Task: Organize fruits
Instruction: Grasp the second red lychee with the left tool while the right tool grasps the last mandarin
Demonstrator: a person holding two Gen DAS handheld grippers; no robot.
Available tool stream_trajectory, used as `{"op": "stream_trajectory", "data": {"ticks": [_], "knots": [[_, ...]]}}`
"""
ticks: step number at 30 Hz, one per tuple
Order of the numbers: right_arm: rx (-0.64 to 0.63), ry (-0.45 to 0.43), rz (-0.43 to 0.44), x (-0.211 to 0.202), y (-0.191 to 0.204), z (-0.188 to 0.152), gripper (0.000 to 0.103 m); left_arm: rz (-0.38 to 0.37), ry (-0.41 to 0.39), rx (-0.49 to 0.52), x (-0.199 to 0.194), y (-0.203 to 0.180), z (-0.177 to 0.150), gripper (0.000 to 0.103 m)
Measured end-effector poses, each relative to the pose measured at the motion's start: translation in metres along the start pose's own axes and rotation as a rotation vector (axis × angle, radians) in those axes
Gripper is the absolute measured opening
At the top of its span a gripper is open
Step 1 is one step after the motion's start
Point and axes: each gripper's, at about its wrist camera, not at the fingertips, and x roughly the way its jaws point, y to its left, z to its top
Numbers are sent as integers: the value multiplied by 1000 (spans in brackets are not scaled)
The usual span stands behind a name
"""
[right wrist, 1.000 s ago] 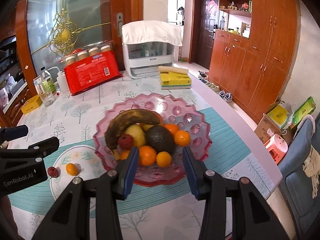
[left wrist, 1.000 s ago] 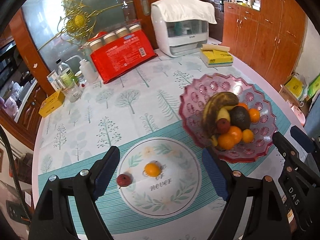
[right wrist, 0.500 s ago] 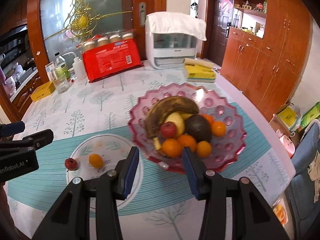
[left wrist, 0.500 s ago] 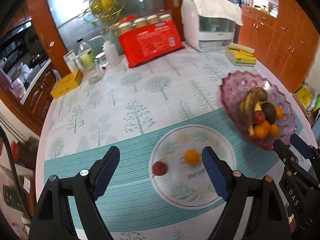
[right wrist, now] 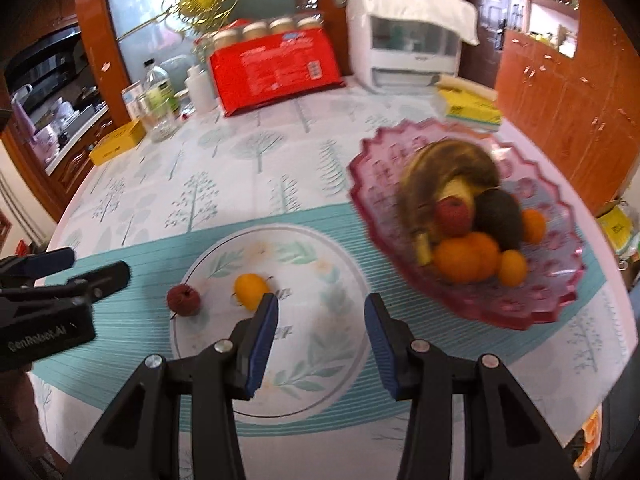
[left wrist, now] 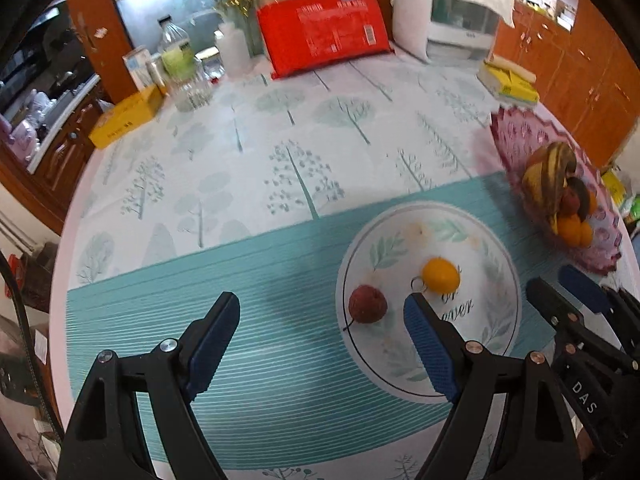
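A white plate [left wrist: 496,236] with a leaf pattern holds a small orange fruit [left wrist: 441,274] and a dark red fruit [left wrist: 367,304] at its left rim. A pink glass bowl [right wrist: 560,292] to its right holds a banana [right wrist: 448,160], an avocado, a red fruit and several oranges. My left gripper [left wrist: 320,322] is open and empty, above the teal cloth just left of the plate. My right gripper [right wrist: 320,320] is open and empty, above the plate [right wrist: 320,280], with the orange fruit [right wrist: 250,286] and red fruit [right wrist: 183,299] to its left.
At the back of the table stand a red package [left wrist: 320,36] with jars, a white appliance [right wrist: 404,56], bottles [left wrist: 176,60], a yellow box [left wrist: 124,118] and yellow packs [right wrist: 472,110]. The table edge curves off at left and right. Wooden cabinets stand at right.
Both grippers have swung left. The plate now sits at the right in the left view, and the bowl has shifted right in the right view. Both stay open.
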Motion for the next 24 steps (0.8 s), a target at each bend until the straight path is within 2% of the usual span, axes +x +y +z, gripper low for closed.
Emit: {"op": "stream_trajectory", "data": {"ticks": [6,11,13,19,24], "knots": [[-9,49,54,31,11,0,45,-62,53,27,32,-4,-2,83],[-40,77,77,55,18,2,45,-117,103,32,56,-6,-1,69],[-52,92,89,64,22,2,45,-133,127,35,66,-6,-1,60],[-76,130,144,80,28,0,45,-186,154,38,78,-6,-2,48],[-60,127,199,86,27,4,45,-233,159,24,81,-4,0,41]]}}
